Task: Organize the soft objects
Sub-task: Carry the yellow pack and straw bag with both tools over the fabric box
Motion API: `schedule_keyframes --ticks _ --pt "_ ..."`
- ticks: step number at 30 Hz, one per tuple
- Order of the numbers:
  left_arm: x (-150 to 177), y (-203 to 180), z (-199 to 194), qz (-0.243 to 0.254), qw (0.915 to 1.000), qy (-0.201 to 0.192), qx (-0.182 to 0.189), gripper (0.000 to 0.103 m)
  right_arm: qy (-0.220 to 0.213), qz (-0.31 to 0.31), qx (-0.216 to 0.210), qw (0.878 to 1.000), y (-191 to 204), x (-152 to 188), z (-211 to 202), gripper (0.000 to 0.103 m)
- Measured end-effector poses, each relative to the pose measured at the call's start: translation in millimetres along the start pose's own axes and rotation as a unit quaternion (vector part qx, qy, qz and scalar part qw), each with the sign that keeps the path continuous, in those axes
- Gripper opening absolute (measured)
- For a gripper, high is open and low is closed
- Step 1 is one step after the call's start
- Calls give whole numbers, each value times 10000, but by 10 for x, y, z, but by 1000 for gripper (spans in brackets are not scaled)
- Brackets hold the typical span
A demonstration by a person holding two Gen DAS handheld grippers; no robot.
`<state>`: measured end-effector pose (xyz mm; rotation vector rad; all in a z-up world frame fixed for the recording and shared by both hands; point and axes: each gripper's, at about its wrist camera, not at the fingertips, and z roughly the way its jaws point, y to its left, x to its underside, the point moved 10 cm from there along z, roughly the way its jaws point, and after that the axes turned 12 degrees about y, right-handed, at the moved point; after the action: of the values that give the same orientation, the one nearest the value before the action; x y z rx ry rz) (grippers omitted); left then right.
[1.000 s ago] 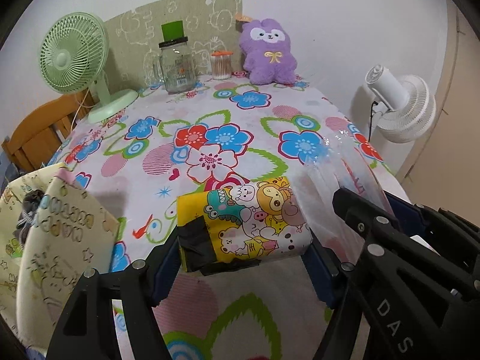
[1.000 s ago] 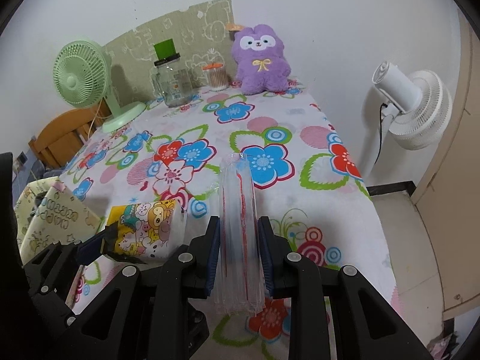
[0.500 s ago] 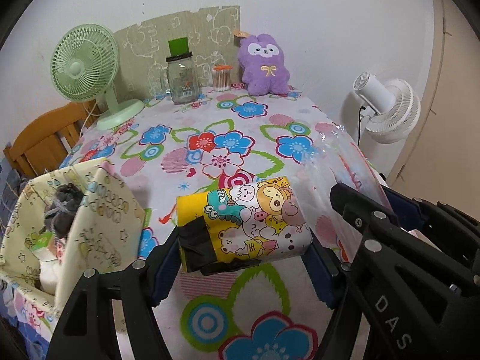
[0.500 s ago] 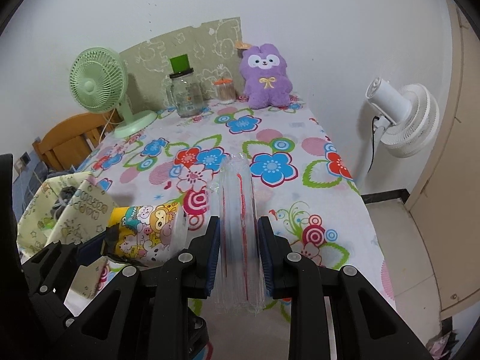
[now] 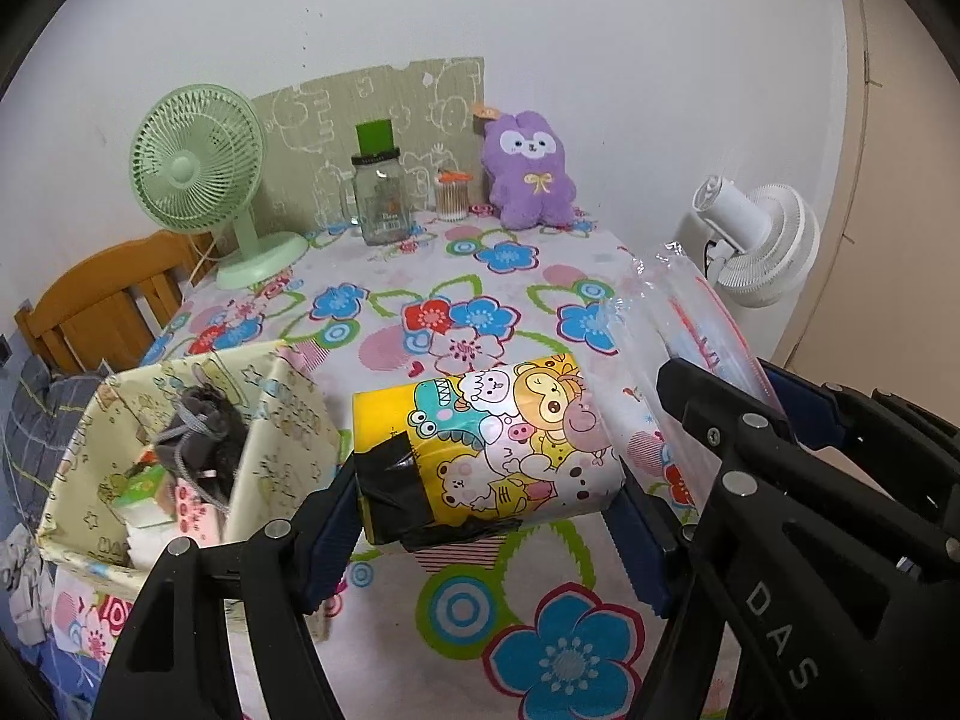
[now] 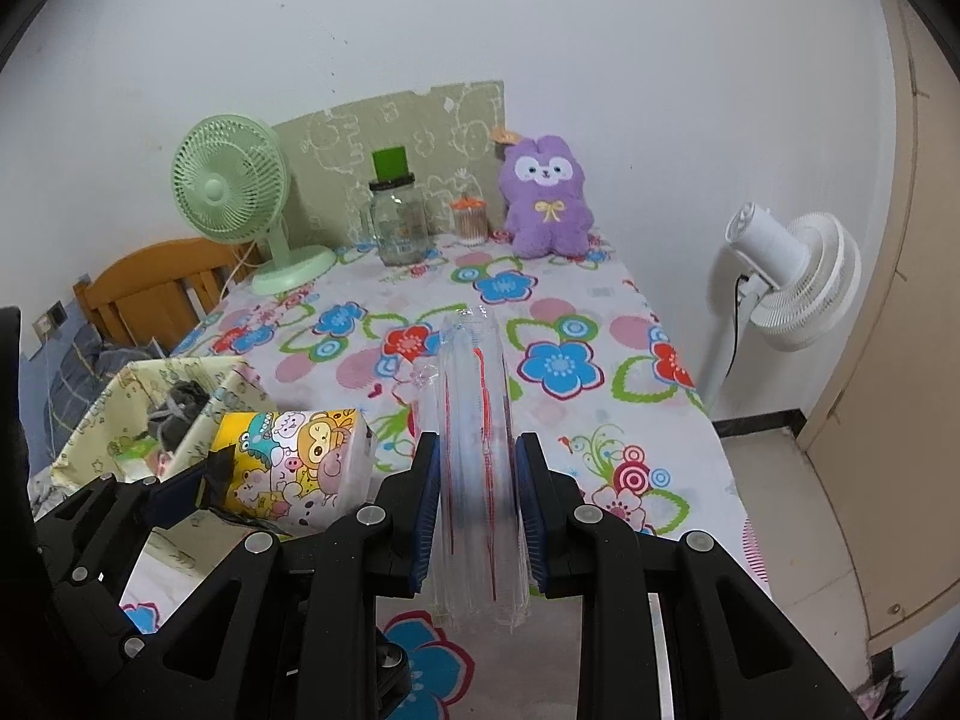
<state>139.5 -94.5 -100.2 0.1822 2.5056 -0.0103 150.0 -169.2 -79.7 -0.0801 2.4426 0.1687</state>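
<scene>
My left gripper (image 5: 486, 504) is shut on a yellow tissue pack (image 5: 486, 450) printed with cartoon animals, held above the floral table. The same tissue pack (image 6: 288, 468) shows at the lower left of the right wrist view. My right gripper (image 6: 477, 492) is shut on a clear plastic zip bag (image 6: 474, 438) with red lines, which stands up between its blue pads. That clear bag (image 5: 684, 330) hangs just right of the pack, partly around its right end. A purple plush toy (image 5: 531, 171) sits at the table's far end.
A pale yellow fabric basket (image 5: 282, 420) at the table's left edge holds a grey pouch (image 5: 201, 432) and small packets. At the back stand a green fan (image 5: 198, 168), a glass jar (image 5: 381, 204) and a cotton swab pot (image 5: 451, 201). A white floor fan (image 6: 792, 276) stands right, a wooden chair (image 5: 102, 306) left.
Both grippers have risen and drawn back from the table with their loads. More of the table front and the whole fabric basket have come into view.
</scene>
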Motion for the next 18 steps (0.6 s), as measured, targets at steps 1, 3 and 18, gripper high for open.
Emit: schedule_keyframes --ticks 1,3,18 --pt "-1 19 -42 12 10000 -29 -2 76 -26 -9 7 10000 18 -6 -31 28" --pt "-4 48 -92 18 10000 -66 -18 76 -69 -25 10 10000 59 -18 -93 28" --pt "-40 360 -377 29 9993 -356 -140 76 -325 -364 0 9988 431 -136 -340 28"
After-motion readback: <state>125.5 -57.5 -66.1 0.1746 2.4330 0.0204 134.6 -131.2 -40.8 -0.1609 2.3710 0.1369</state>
